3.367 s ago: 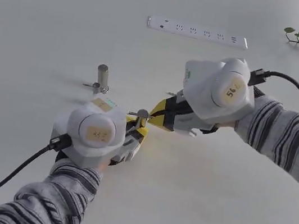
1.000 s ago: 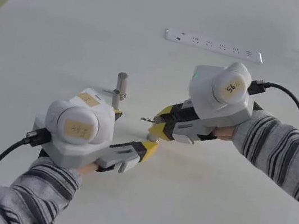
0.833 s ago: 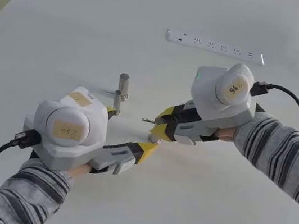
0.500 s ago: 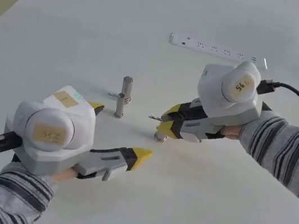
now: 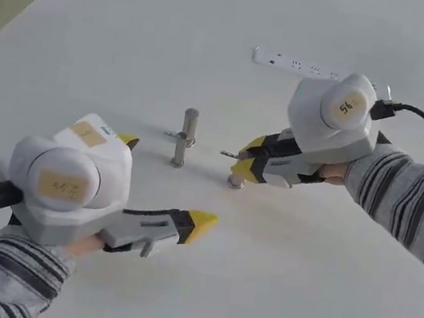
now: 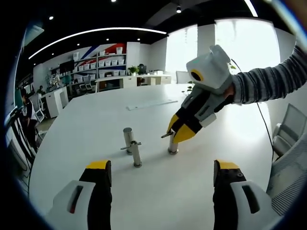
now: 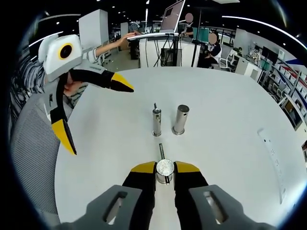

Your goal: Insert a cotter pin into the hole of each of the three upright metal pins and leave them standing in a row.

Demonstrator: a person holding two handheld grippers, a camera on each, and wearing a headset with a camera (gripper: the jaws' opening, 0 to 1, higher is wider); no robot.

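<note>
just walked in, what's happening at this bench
A person works two handheld grippers over a white table. The right gripper is shut on a metal pin that stands on the table with a cotter pin through its top. The left gripper hangs open nearby, holding nothing. Two other pins stand upright close by, and at least one has a cotter pin in it.
</note>
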